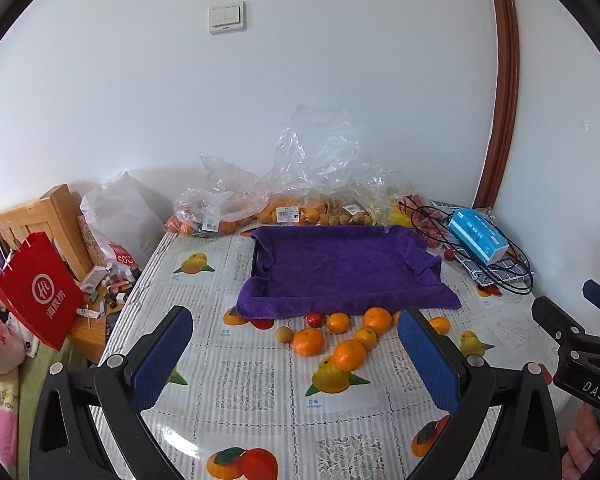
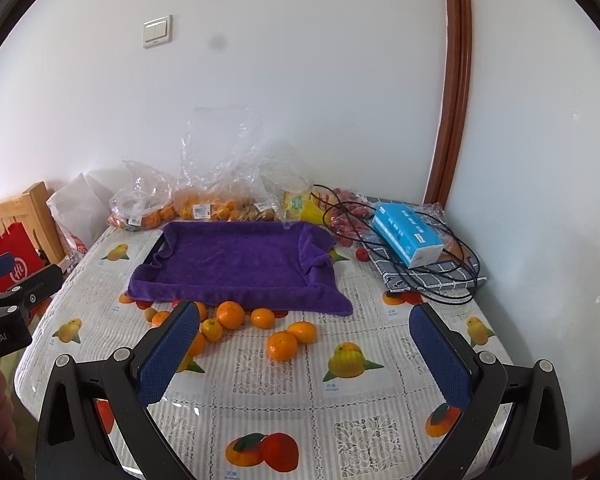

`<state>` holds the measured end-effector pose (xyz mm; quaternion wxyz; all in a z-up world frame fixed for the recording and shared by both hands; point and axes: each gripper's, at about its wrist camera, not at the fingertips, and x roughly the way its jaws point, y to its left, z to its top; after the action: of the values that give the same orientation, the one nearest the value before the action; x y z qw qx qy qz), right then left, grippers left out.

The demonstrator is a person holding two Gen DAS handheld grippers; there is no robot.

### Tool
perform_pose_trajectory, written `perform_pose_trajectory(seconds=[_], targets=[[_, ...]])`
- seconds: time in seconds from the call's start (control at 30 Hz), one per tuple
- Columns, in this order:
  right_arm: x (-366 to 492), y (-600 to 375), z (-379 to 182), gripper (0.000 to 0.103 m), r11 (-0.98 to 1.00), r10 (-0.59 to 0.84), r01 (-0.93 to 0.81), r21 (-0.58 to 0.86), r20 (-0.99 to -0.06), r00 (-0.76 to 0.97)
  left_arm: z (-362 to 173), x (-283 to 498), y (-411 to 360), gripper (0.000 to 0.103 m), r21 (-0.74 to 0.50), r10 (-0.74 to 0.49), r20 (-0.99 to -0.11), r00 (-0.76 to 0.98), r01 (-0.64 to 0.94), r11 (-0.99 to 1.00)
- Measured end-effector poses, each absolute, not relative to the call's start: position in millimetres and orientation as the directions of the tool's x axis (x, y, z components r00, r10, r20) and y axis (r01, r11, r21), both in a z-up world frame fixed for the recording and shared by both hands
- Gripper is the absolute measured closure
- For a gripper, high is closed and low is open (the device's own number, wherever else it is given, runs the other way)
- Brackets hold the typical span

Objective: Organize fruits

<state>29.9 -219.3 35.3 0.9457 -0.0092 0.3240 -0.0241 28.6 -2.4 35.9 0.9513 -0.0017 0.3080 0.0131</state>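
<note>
**Both grippers hanging open before the loose fruit**

The left gripper [image 1: 296,354] is hovering with its blue-padded fingers [image 1: 162,360] spread wide and holding nothing; the cluster of small orange mandarins [image 1: 348,354] is lying on the fruit-print plastic tablecloth [image 1: 260,384] between and beyond its tips. The right gripper [image 2: 304,352] is gaping equally wide and empty, one mandarin [image 2: 282,345] sitting ahead between its fingers. All the fruit is resting just in front of the purple towel-lined tray [image 2: 236,260]
</note>
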Motion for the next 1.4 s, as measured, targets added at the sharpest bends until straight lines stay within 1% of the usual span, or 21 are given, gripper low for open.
perform_pose_trajectory(seconds=[0.13,0.4,0.6,0.77,0.9,0.97,1.03,1.1,1.13,1.23,1.4], targets=[[34.0,-217.8,33.6,0.0,0.994,-0.106,0.079,-0.071,-0.603,0.79,32.3,36.2,0.8,0.0,-0.003,0.01,-0.594,0.805,-0.015,1.0],[51.1,-215.1,18.0,0.0,0.994,-0.097,0.049,-0.094,-0.619,0.779,21.1,52.5,6.9,0.0,-0.01,0.011,-0.588,0.809,-0.021,1.0],[65.3,-222.9,-2.1,0.0,1.0,-0.017,0.011,-0.013,-0.641,0.768,3.0,71.8,6.4,0.0,0.028,0.037,-0.604,0.796,-0.025,0.999],[85.2,-229.4,-23.6,0.0,1.0,-0.028,0.028,-0.011,-0.67,0.742,-17.0,89.7,9.2,0.0,0.029,0.033,-0.639,0.769,-0.02,0.999],[100.3,-241.7,-39.6,0.0,0.998,-0.015,0.048,0.027,-0.694,0.72,-35.6,105.8,14.2,0.001,0.031,0.049,-0.665,0.745,-0.039,0.999],[105.5,-248.6,-47.5,0.004,0.997,-0.018,0.067,0.041,-0.706,0.708,-46.6,114.6,16.2,0.001,0.035,0.05,-0.69,0.722,-0.035,0.999],[112.9,-254.7,-58.2,0.011,0.996,-0.027,0.08,0.038,-0.729,0.684,-57.4,123.1,18.3,0.002,0.045,0.062,-0.709,0.703,-0.043,0.998],[119.2,-257.0,-70.2,0.014,0.997,-0.025,0.076,0.034,-0.749,0.662,-67.2,130.9,21.1,0.002,0.035,0.057,-0.727,0.684,-0.045,0.998],[121.1,-257.2,-75.5,0.016,0.997,-0.014,0.07,0.042,-0.756,0.654,-71.0,134.0,23.3,0.002,0.02,0.044,-0.735,0.677,-0.043,0.999],[126.5,-250.8,-94.4,0.02,0.996,0.046,0.032,0.084,-0.784,0.619,-81.1,140.8,28.7,0.003,-0.017,0.02,-0.753,0.657,-0.05,0.999],[133.0,-228.9,-126.7,0.029,0.994,0.104,-0.036,0.102,-0.818,0.565,-93.3,143.5,32.9,0.003,-0.012,0.02,-0.764,0.645,-0.046,0.999]])
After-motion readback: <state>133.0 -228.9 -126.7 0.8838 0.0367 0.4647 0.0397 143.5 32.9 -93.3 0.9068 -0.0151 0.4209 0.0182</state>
